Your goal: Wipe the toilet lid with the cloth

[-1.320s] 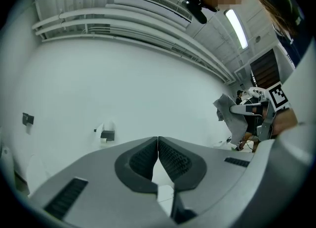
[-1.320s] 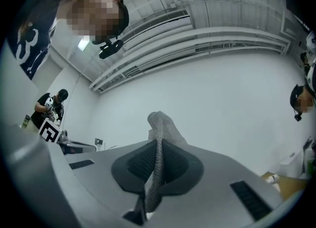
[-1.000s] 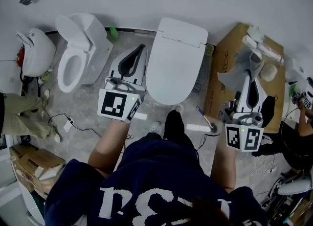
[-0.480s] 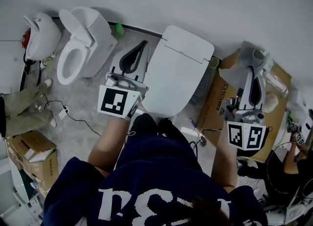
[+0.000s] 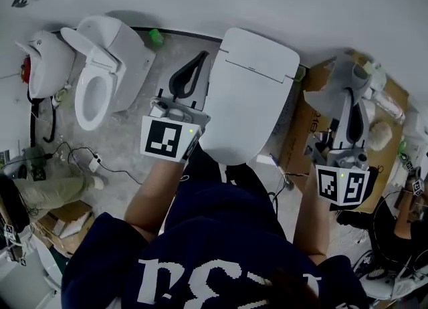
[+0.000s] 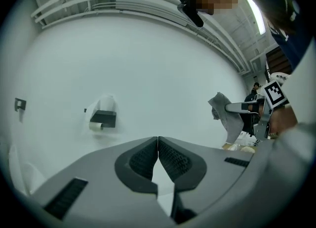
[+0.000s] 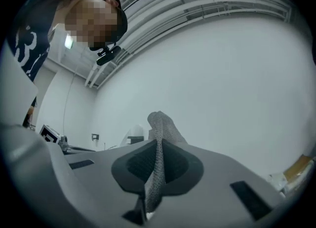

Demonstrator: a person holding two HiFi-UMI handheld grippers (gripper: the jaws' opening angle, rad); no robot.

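The right claw [image 7: 157,149] is gripping the grey cloth [image 5: 326,100] just right of the closed toilet lid [image 5: 251,90], clear of it. The left claw [image 6: 158,148] is hovering closed and empty at the lid's left. The cloth probably needs bringing down flat on the lid and drawing across in overlapping strokes.

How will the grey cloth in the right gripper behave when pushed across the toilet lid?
Probably floppy: the cloth folds and droops beyond the right gripper pinching it. Likely light, since that one pinch carries it. It may bunch on the smooth toilet lid.
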